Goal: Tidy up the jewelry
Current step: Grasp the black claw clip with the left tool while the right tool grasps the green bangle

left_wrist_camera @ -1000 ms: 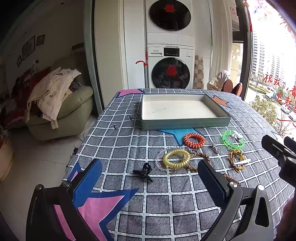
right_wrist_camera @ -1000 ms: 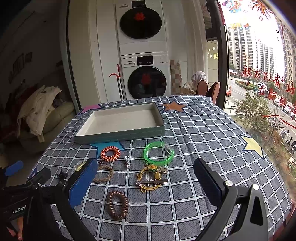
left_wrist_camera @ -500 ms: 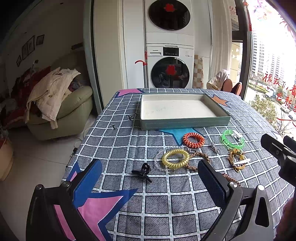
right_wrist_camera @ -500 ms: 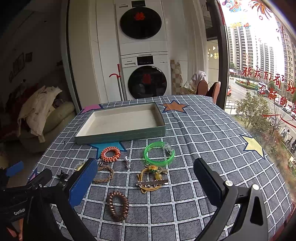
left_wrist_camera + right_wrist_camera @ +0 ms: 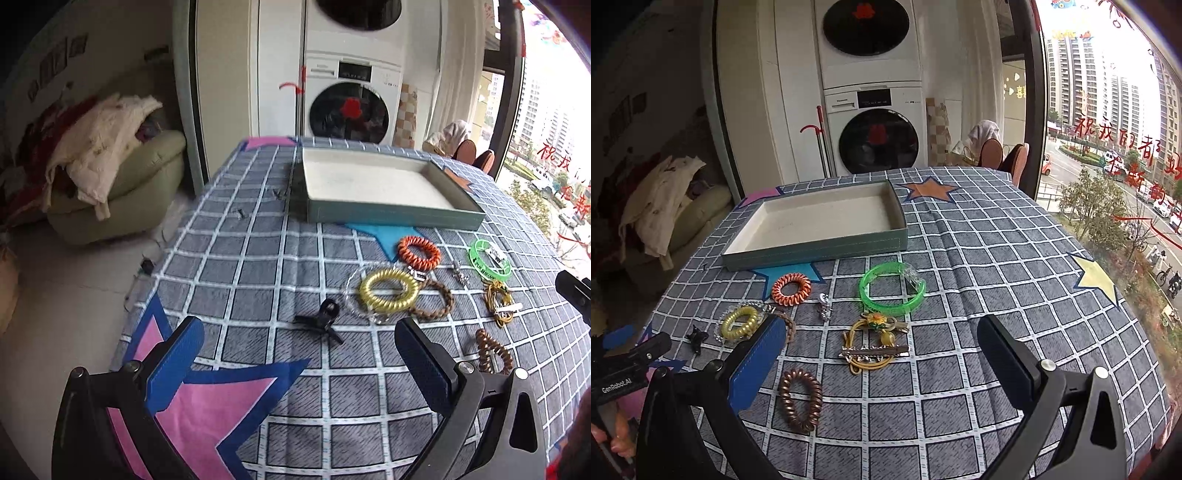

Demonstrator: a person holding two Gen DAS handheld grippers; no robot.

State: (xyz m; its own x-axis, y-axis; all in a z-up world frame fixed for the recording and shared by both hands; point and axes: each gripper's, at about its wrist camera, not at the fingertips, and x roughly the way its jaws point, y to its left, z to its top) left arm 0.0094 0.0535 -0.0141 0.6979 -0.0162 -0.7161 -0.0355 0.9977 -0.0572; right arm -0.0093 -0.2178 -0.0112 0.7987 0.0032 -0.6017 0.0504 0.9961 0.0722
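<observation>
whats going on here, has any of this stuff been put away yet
Nothing is put away yet. The tray is empty, and the pieces lie on the checked tablecloth in front of it: an orange coil tie, a yellow one, a green bangle, a brown coil tie. The left gripper and the right gripper are both open above the cloth, holding nothing.

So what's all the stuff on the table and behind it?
Tray: 1, green with white inside, far side of table, nothing in it.
Spiral hair ties: 3; orange, yellow, brown.
Bangle: 1, bright green.
Braided loop: 1, brown.
Gold hair clip: 1, on a yellow cord.
Small claw clip: 1, black.
Tablecloth: 1, grey checked with stars.
Washing machines: 2, white, stacked.
Sofa: 1, pale green, clothes piled on it.
Left gripper: open.
Right gripper: open.
</observation>
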